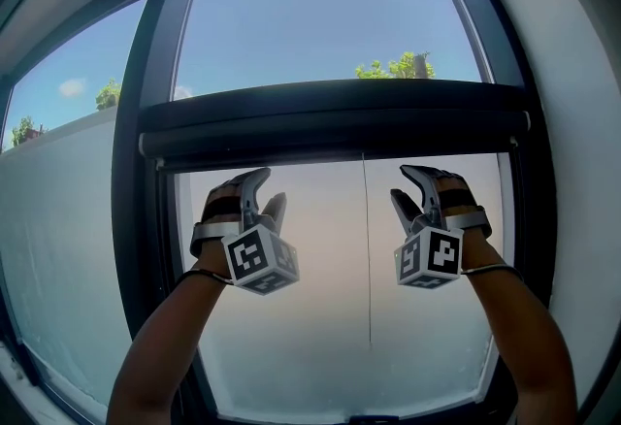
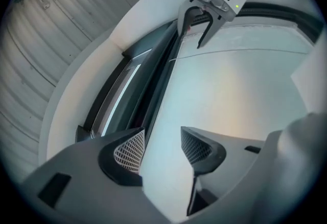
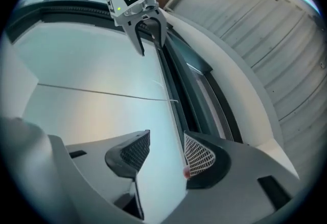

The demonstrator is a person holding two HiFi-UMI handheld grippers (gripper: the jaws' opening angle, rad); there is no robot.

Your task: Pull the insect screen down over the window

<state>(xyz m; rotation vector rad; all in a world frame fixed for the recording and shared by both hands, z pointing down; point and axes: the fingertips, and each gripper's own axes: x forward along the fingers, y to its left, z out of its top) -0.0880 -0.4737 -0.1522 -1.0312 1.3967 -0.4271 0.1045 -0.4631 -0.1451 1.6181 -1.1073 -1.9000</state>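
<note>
Grey claws — left (image 1: 270, 185), right (image 1: 401, 180) — aloft, agape

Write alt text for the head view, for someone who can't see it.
The left tool and right tool, both open and empty, are held up just below a dark bar across the window. Blue sky and treetops show above it; the glass below looks pale and hazy.

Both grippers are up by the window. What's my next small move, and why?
Probably lift both up to the dark bar and close on it: the left gripper and right gripper are open, empty, and just below it.
</note>
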